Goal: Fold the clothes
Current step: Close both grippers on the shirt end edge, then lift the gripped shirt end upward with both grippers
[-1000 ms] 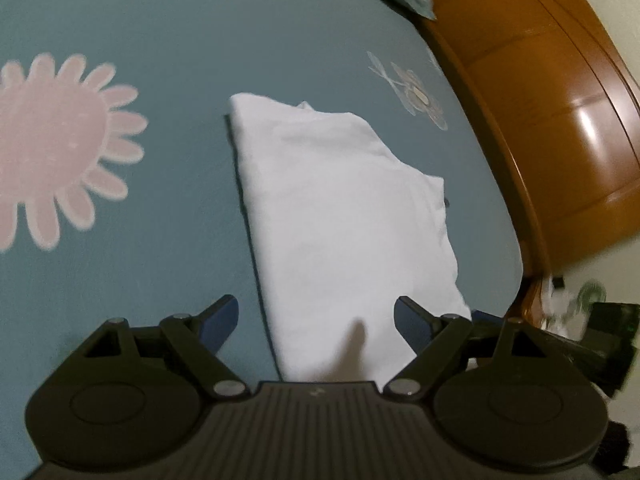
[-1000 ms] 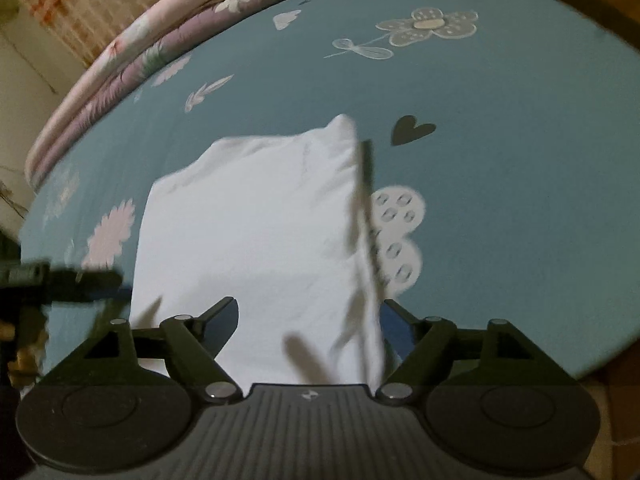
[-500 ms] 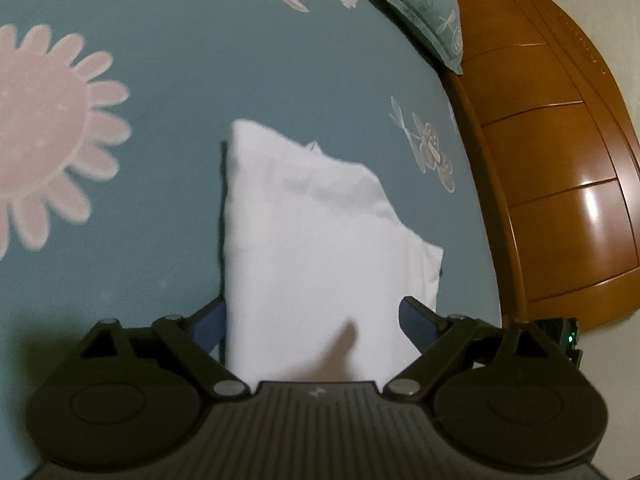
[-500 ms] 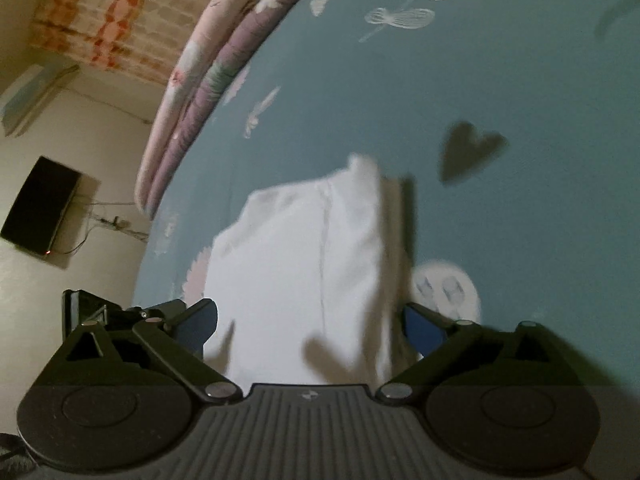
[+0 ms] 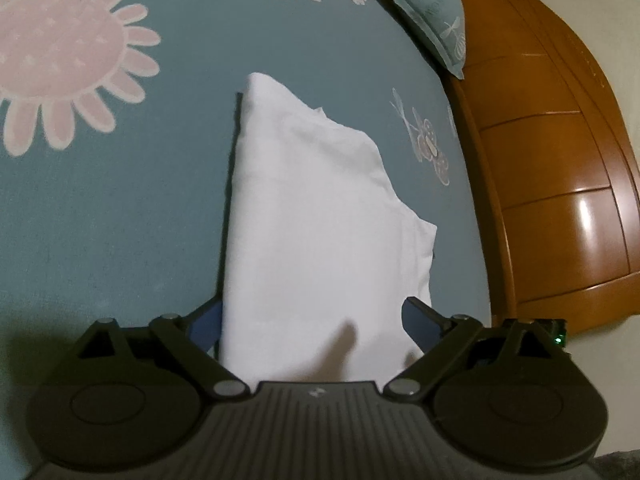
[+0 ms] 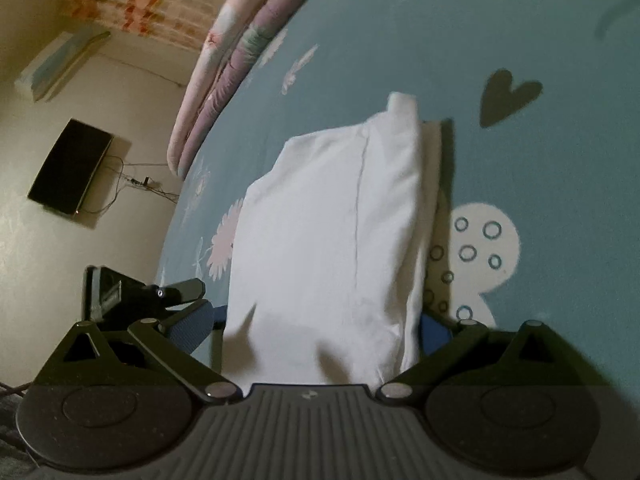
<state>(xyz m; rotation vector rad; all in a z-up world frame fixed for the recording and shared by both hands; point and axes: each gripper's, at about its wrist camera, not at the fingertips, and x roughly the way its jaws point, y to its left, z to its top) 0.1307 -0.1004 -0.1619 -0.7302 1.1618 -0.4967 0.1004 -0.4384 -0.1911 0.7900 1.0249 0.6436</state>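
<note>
A white folded garment (image 5: 312,216) lies flat on the teal bed sheet (image 5: 120,216). Its near end sits between the blue pads of my left gripper (image 5: 312,324), whose jaws are opening and stand wide; the cloth edge covers part of the left pad. From the other side, the same garment (image 6: 328,240) has its near end between the spread fingers of my right gripper (image 6: 312,326), hiding part of the right pad. Neither pair of pads visibly squeezes the cloth. The left gripper's body (image 6: 120,292) shows at the right wrist view's lower left.
A wooden headboard (image 5: 560,184) borders the bed on the right, with a teal pillow (image 5: 432,20) against it. A rolled floral quilt (image 6: 240,48) lies along the far bed edge. Beyond it are a wall and a dark screen (image 6: 68,168). The sheet carries flower prints.
Both grippers have come closer to the garment and spread wider, so its near end now lies between each pair of fingers. The right view has swung up toward the wall.
</note>
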